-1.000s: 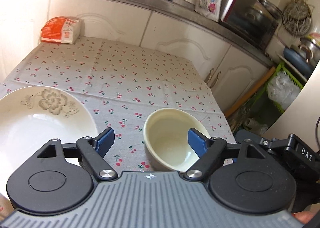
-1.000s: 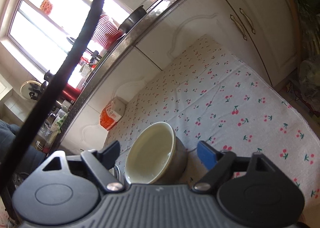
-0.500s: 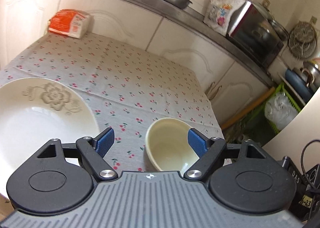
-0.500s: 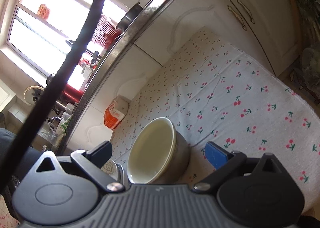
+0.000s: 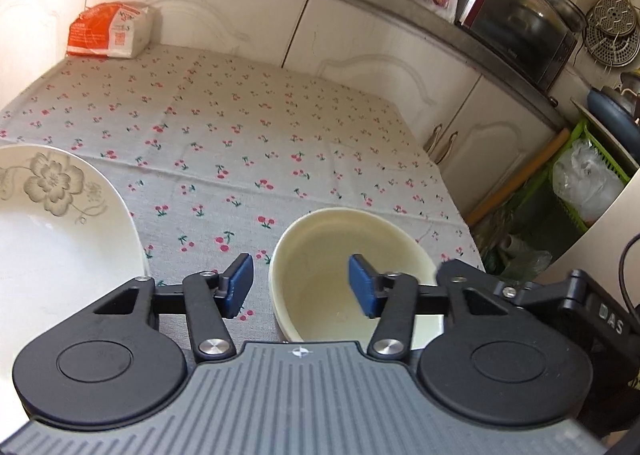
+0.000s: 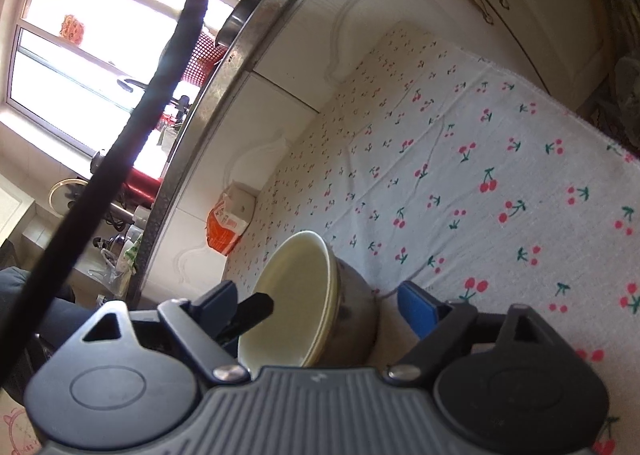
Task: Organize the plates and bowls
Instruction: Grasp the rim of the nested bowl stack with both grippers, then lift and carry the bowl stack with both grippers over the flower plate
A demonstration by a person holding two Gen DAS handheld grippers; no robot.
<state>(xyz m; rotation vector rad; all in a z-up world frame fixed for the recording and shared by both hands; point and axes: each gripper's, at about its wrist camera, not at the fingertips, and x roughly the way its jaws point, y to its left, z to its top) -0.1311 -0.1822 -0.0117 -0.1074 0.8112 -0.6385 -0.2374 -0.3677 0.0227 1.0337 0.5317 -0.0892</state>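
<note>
1. Though not yet pinching anything, sets left claw [image 5: 302,287] astride the near-left wall of the bowl [image 5: 352,275]: one pad outside, the other down in the hollow.
2. Closing right now, roughly half shut. Leaves a gap btwn outer pad and rim, so no hold so far.
3. Finds the bowl upright on the tablecloth [image 5: 280,135], near the front right corner, beside the big flowered plate [image 5: 60,239] but apart from it.
4. Brings right claw [image 6: 320,307] at the same bowl from the other side. Jaws wide and closing, bowl body btwn them, pads clear of the wall as far as visible. Nothing held there either.
5. Shows, in right view, the tip of the left claw's inner finger already inside the bowl, i.e. both claws on one item.
6. Looks darker on the outside in right view, w/ a doubled rim line. Can't tell if one bowl or two nested.
7. Why astride the wall: prob. a rim pinch, since a thin wall suits narrow pads better than spanning the full width.
8. Why a second claw: prob. to steady or share the load, since glazed ware is slick and a one-sided pinch tips easily.
9. Next, at a guess: finish closing, check the bite, lift slow. Destination unclear, maybe onto the plate.
10. Keeps clear of the bag [image 5: 108,31] by the cupboards [image 5: 224,11], well apart at the back.
</note>
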